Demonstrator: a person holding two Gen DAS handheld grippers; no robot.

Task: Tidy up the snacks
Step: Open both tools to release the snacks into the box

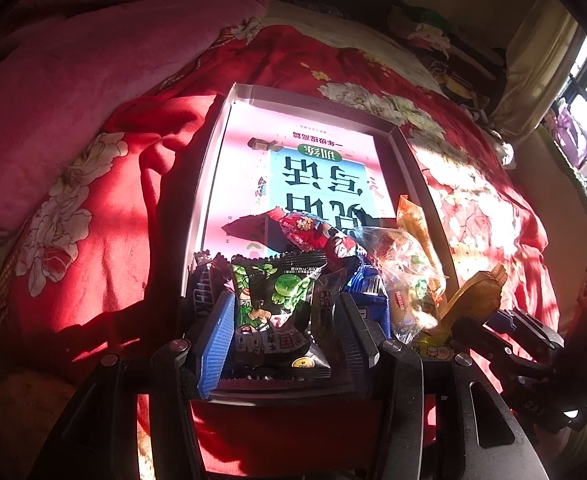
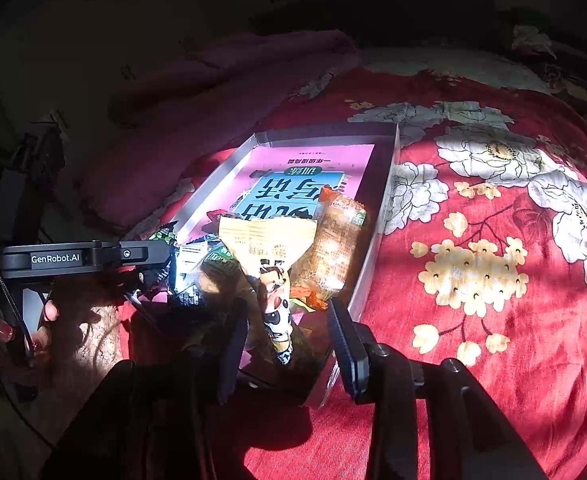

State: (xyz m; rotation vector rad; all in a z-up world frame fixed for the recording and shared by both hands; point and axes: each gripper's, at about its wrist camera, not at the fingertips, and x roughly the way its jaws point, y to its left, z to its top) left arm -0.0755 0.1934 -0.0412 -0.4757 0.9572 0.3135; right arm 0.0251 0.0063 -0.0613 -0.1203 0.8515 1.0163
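On the left, the left tool (image 1: 283, 320) points steeply down at the near end of a shallow cardboard box (image 1: 209, 160) that lies on a red flowered bedspread (image 1: 93, 240). Its blue-padded finger and its black one stand partly open on either side of a green-and-black snack packet (image 1: 277, 308). The blue pad lies right at the packet's left edge, while a gap shows on the other side, so the packet looks loose rather than pinched. It sits on the box floor with its long axis running away from the tool, along the line of the fingers. Beyond it a red wrapped candy (image 1: 309, 232) and a clear bag of snacks (image 1: 405, 276) are heaped towards the right wall, over a pink book cover (image 1: 313, 136) that lines the bottom. Further right, the right tool (image 2: 289, 344) comes at the box's near right corner. Its fingers are moderately apart around a slim cow-patterned packet (image 2: 277, 316), which stands nearly upright between them and touches neither pad as far as can be seen. An orange packet (image 2: 333, 248) leans just beyond it. Judging by this, each hand is nearest its own packet, and both packets rest inside the box already. The rest of the box floor, further from both tools, is open for spreading the heap.
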